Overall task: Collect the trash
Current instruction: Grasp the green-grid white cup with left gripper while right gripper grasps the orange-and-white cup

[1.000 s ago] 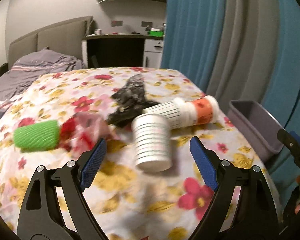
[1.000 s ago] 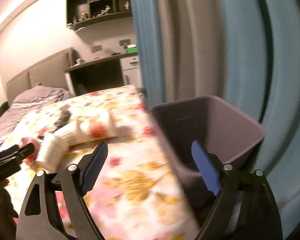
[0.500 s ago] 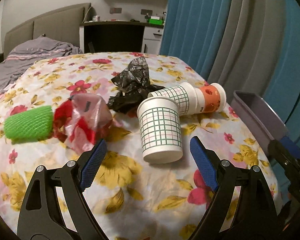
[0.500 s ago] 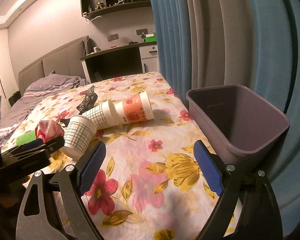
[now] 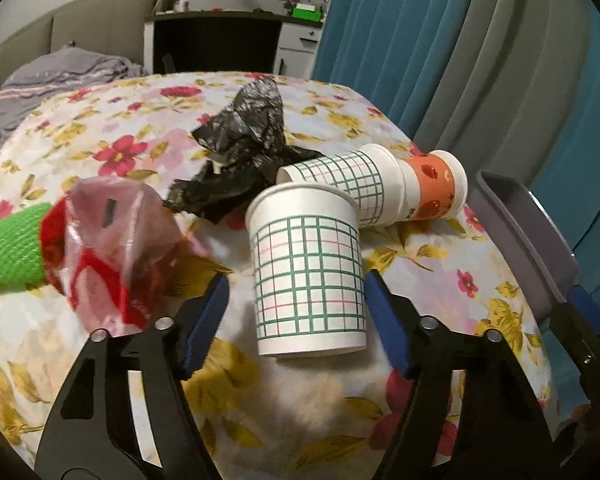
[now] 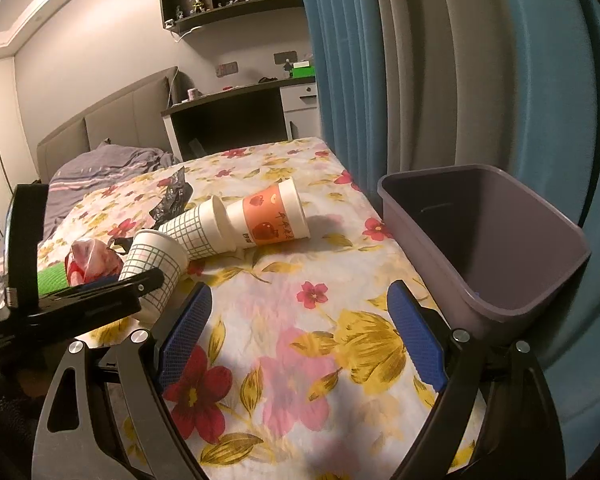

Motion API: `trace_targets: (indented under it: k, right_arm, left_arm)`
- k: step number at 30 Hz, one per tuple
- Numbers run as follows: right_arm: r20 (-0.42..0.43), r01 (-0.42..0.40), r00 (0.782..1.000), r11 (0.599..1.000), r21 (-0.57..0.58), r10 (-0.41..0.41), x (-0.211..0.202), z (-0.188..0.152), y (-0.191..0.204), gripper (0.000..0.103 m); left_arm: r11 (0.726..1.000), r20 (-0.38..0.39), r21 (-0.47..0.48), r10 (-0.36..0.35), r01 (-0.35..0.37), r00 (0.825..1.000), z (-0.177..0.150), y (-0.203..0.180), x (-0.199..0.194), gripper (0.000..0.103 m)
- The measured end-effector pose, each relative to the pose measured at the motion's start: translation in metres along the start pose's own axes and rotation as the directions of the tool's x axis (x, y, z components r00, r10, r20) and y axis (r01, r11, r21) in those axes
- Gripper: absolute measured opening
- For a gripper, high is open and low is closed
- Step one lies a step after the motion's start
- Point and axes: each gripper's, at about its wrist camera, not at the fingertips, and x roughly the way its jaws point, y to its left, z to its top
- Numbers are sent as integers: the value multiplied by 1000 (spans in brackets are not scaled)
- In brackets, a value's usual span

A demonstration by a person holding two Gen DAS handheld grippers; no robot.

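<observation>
The checked cup (image 5: 308, 268) is seen upside down on the floral bedspread (image 5: 100, 136), between the spread left gripper (image 5: 296, 312); its far side is hidden. The right gripper (image 6: 300, 332) is held spread over bare cloth.

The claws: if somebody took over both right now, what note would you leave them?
Left claw: open, straddling the near upside-down green-checked paper cup, not yet closed.
Right claw: open, holding nothing, above the floral bedspread.
Grey-purple plastic bin sits at the bed's right edge; no trash visible inside.
Left to collect: second checked cup nested with the orange-banded cup, black plastic bag, red-and-clear wrapper, green mesh roll.
</observation>
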Motion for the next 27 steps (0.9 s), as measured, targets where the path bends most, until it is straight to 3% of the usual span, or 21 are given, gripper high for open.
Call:
trace_targets:
  k: [2, 9, 21, 27]
  right_arm:
    - [-2, -3, 1000, 1000, -8, 2, 2, 2, 2, 86]
    - [1, 1, 1000, 999, -32, -1, 11, 12, 6, 86]
    - [-40, -19, 999, 999, -30, 18, 64, 54, -9, 86]
    - [-93, -63, 994, 998, -12, 61, 101, 63, -17, 71]
  left_arm:
    - [1000, -10, -1, -5, 5, 1000, 0, 0, 3, 58]
    - [1000, 5, 12, -18, 18, 1000, -1, 1, 2, 55]
    - [1000, 122, 6, -2, 2, 992, -4, 6, -42, 54]
    - [1000, 135, 19, -11, 8, 991, -6, 5, -48, 54]
